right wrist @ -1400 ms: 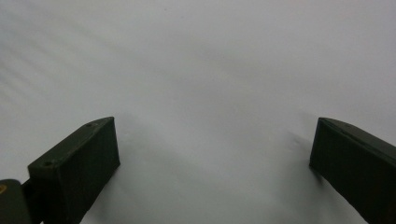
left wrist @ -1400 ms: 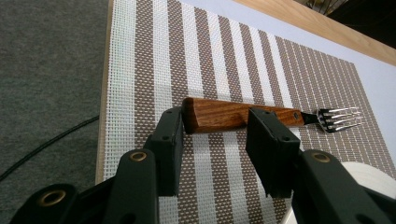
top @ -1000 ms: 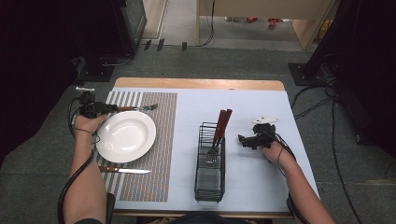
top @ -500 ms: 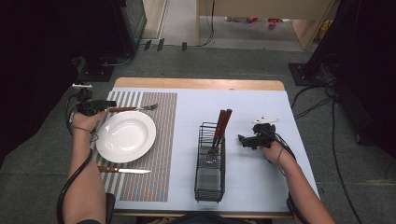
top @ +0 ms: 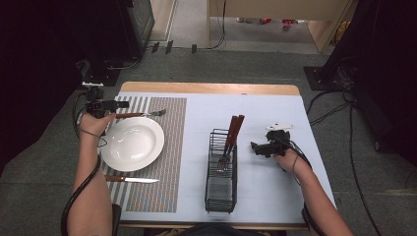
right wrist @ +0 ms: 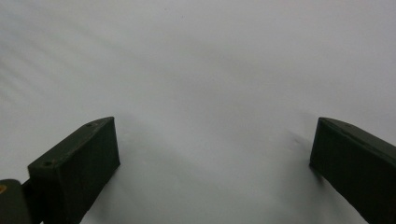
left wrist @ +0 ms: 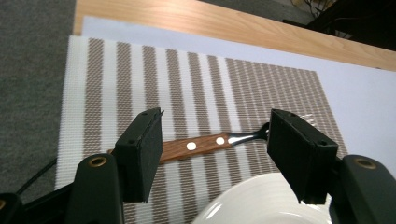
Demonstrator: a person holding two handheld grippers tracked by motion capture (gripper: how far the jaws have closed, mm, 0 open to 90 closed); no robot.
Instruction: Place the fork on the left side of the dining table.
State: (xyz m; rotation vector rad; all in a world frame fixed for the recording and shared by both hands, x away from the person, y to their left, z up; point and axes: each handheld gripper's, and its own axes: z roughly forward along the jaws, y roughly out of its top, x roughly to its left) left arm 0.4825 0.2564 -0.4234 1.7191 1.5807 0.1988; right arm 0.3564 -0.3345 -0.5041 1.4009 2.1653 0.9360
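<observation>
Left hand-held gripper point(left wrist: 212, 154) released, jaws wide apart, just above the fork point(left wrist: 205, 143) lying flat on the striped woven placemat point(top: 169, 147) beyond the white plate point(top: 132, 143). Probably light, stiff, slippery at the steel neck; best pinched across the riveted wooden handle, flat-sided and grippy. Right hand-held gripper point(top: 259, 147) also released, idle over the smooth pale worktop point(top: 275, 113) beside the wire caddy point(top: 220, 172).

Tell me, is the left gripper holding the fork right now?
No, the left gripper has its jaws wide open, and the fork lies flat on the placemat beyond them.
</observation>
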